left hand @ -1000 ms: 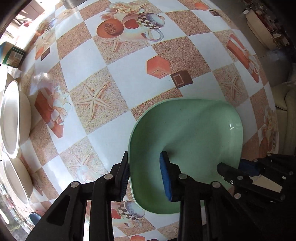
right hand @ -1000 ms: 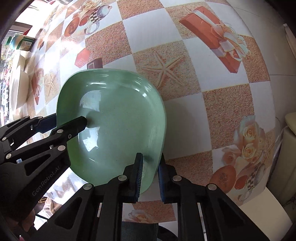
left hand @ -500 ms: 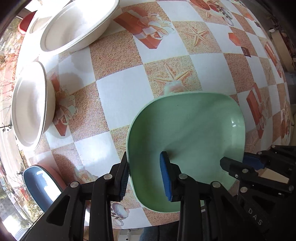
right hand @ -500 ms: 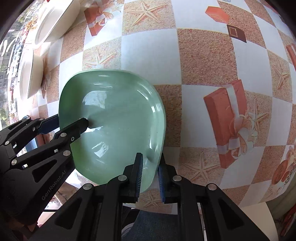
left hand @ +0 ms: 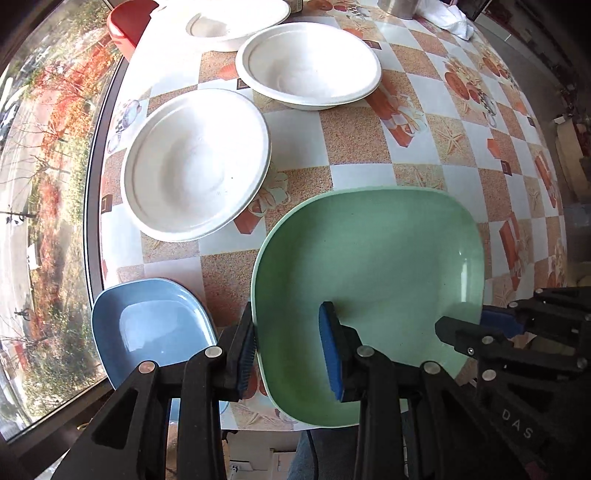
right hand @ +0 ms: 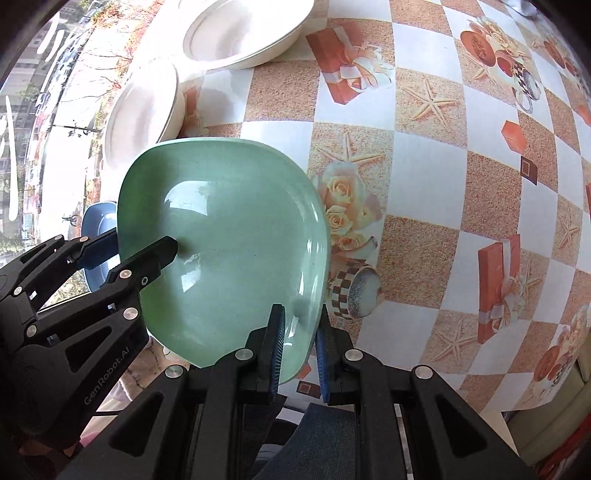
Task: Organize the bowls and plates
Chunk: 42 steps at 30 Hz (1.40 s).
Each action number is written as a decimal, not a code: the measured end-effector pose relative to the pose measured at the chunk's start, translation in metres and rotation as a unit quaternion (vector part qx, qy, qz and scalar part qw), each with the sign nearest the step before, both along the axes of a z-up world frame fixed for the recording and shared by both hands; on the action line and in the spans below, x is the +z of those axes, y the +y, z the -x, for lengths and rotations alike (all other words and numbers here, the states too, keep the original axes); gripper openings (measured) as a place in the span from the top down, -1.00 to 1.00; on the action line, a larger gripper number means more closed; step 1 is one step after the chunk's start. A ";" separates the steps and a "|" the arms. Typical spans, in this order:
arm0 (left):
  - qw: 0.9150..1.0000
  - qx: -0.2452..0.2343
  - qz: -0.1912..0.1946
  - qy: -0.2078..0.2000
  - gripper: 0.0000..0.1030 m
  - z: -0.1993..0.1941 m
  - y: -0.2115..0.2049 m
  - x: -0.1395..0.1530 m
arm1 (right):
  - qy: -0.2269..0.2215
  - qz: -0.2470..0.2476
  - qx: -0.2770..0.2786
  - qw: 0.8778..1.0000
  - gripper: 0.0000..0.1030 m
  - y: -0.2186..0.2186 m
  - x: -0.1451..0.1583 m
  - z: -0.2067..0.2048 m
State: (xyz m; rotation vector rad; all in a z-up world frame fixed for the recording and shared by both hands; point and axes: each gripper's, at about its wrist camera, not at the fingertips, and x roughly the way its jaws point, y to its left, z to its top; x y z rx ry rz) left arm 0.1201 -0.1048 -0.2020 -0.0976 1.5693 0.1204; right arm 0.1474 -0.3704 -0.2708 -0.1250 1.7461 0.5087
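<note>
A square green plate (left hand: 373,280) is held in the air over the table's near edge by both grippers. My left gripper (left hand: 291,350) is shut on its left rim, one finger inside, one outside. My right gripper (right hand: 299,350) is shut on its opposite rim; the plate also shows in the right wrist view (right hand: 229,251). A blue square dish (left hand: 151,328) sits at the near left table corner, just left of the green plate. Three white bowls (left hand: 195,162) (left hand: 310,64) (left hand: 236,22) stand farther back along the window side.
The table (left hand: 424,147) has a checkered cloth with starfish and gift prints. A window runs along the left edge. A red object (left hand: 129,22) sits at the far left corner. A white cloth (left hand: 454,18) and a metal container lie at the far end.
Both grippers have carried the green plate left toward the window side. The white bowls and the blue dish have come into view, now close beside the plate.
</note>
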 end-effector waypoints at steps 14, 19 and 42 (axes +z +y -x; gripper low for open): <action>0.995 0.090 -0.051 0.008 0.33 0.025 0.085 -0.020 | 0.034 -0.024 0.124 0.991 0.64 0.093 0.001 0.025; 0.991 0.114 -0.069 0.005 0.19 0.053 0.137 -0.013 | 0.045 -0.040 0.149 0.987 0.64 0.113 -0.004 0.032; 0.994 0.105 -0.012 -0.018 -0.58 0.032 0.137 -0.012 | 0.038 0.033 0.014 0.999 -0.79 0.029 -0.004 -0.010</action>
